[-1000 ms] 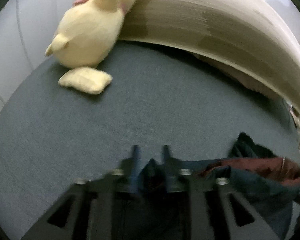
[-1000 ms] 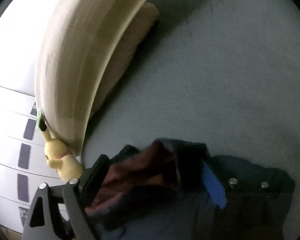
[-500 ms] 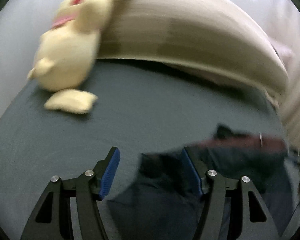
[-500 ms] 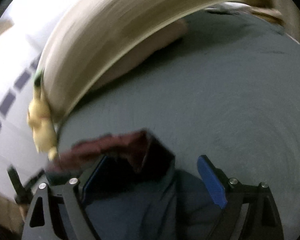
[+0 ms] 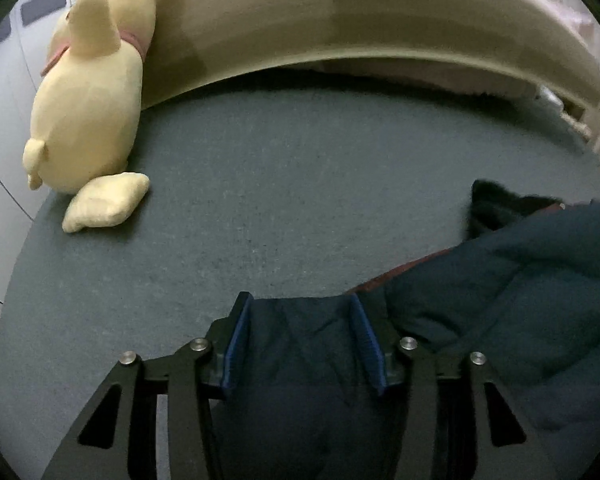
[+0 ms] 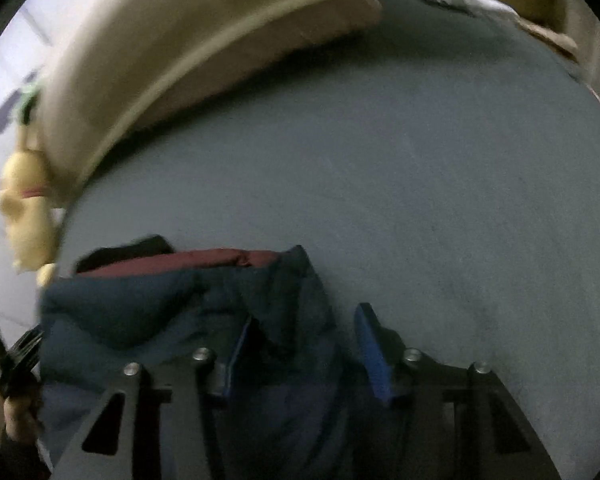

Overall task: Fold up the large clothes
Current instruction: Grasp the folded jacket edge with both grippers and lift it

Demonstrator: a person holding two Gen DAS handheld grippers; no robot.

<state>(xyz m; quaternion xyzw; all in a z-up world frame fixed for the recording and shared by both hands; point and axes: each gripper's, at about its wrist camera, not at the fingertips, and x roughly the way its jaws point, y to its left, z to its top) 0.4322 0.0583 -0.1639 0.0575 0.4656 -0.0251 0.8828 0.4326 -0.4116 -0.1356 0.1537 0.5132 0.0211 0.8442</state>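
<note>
Jacket: dark navy padded jacket with a maroon lining (image 5: pixel 500 300) lies bunched on the grey-blue felt-like bed cover (image 5: pixel 300 200), at the near edge, just under both of my grippers.
Left gripper: my left gripper (image 5: pixel 302 340) has a flap of the navy fabric between its blue pads. The jaws have just been closing, and in the left wrist view both pads appear to press the cloth, so I judge it is gripped.
Right gripper: my right gripper (image 6: pixel 302 354) also has just been closing, with the jacket edge between the jaws. The left pad touches the fabric, but the right pad stands apart from it, so I read it as not yet clamped.
Surroundings: a pale yellow plush toy (image 5: pixel 88 100) leans on the beige curved headboard (image 5: pixel 340 20), well apart from the jacket. A person's hand on the other gripper handle shows at the lower left of the right wrist view.
Risk one: if I lift now, the right side may slip out, because only one pad has contact; the fold would go crooked.
Risk two: the thick padding can spring back, so a shallow pinch may catch only the outer layer and leave the lining behind.
Risk three: the picture is blurred, so I cannot tell how deep the cloth sits.
</note>
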